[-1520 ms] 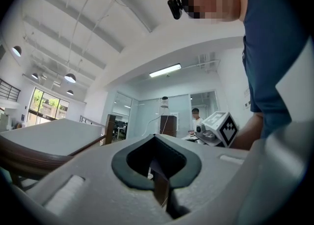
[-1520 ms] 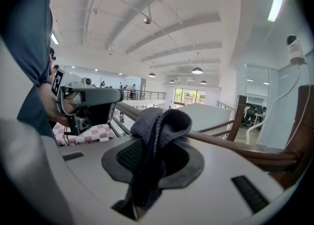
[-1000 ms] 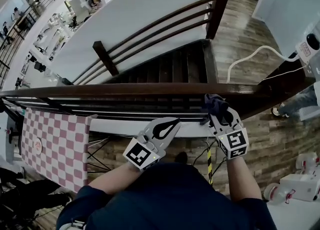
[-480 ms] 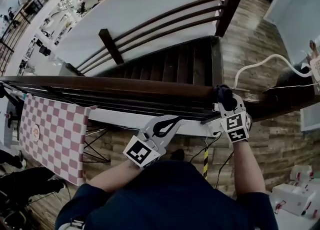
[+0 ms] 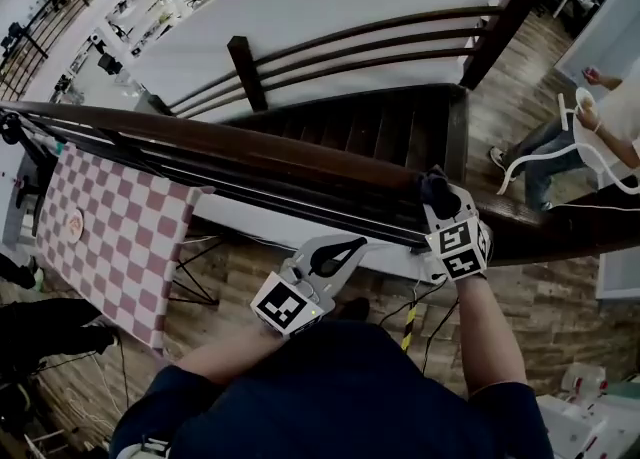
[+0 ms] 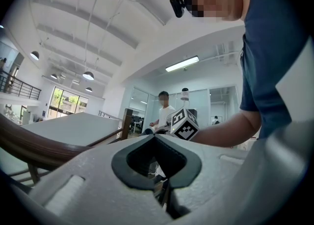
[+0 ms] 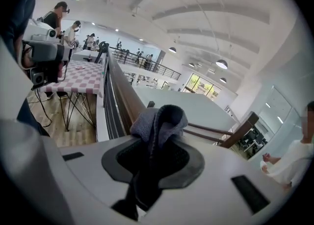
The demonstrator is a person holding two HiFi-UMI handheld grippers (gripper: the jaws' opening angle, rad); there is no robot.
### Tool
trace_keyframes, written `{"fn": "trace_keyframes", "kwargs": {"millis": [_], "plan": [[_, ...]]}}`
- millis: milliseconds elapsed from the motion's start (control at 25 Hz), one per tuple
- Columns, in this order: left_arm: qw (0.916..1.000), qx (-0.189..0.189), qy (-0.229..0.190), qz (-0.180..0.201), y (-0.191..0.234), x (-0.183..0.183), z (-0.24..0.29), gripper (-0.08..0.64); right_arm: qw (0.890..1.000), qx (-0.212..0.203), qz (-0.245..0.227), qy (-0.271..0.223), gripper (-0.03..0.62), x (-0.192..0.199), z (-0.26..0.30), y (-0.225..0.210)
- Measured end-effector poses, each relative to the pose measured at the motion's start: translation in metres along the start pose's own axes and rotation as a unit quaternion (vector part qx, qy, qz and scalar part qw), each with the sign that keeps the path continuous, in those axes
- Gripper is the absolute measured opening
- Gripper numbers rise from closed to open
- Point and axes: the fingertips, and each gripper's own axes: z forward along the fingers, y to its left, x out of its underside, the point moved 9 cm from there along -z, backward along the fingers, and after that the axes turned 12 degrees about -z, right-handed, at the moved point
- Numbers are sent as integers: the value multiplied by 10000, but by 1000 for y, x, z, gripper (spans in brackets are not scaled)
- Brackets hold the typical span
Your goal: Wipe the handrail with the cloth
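Note:
The dark brown handrail (image 5: 250, 152) runs across the head view from the left edge to the right edge. My right gripper (image 5: 443, 209) is shut on a dark grey cloth (image 5: 433, 188), which is pressed against the top of the rail. In the right gripper view the cloth (image 7: 159, 120) bulges out between the jaws, with the handrail (image 7: 120, 91) stretching away behind it. My left gripper (image 5: 350, 245) hangs shut and empty below the rail, near my body. In the left gripper view its jaws meet (image 6: 158, 140), and the handrail (image 6: 29, 145) curves past at the left.
A red-and-white checkered table (image 5: 110, 227) stands under the rail at the left. Dark stairs (image 5: 370, 132) with a second railing (image 5: 330, 52) drop away beyond it. A person (image 5: 600, 117) sits at the right beside a white hose (image 5: 535, 162). Cables (image 5: 412, 315) lie on the wood floor.
My right gripper has lifted the cloth from the rail's near side onto its top and slid it slightly left along the rail. The left gripper has stayed shut in place.

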Motion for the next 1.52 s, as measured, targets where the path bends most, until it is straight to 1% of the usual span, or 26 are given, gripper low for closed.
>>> {"fn": "trace_keyframes", "kwargs": {"millis": [120, 240, 440, 720, 1000, 1160, 1280, 1400, 1520], "plan": [[9998, -172, 19, -49, 5, -1, -20, -3, 9998, -163, -112, -73, 92, -29, 17, 10], [9997, -205, -101, -97, 8, -1, -38, -4, 9992, -295, -258, -124, 92, -58, 34, 21], [9993, -333, -181, 28, 20, -5, -71, -3, 9971, -496, -538, -206, 92, -107, 62, 41], [9975, -606, -361, -57, 37, -8, -113, -5, 9929, -691, -897, -375, 92, -174, 98, 71], [9952, -843, -453, -188, 51, -7, -136, -4, 9880, -870, -1153, -546, 92, -220, 126, 90], [9947, -924, -389, -237, 54, -6, -134, -4, 9865, -914, -1209, -624, 92, -224, 129, 92], [9959, -796, -374, -215, 53, -4, -122, -4, 9866, -914, -1174, -670, 91, -214, 126, 86], [9971, -675, -277, -200, 45, -6, -103, -3, 9883, -861, -1095, -626, 91, -195, 117, 76], [9988, -443, -183, -84, 34, -2, -80, -5, 9911, -760, -960, -527, 91, -164, 104, 59]]}}
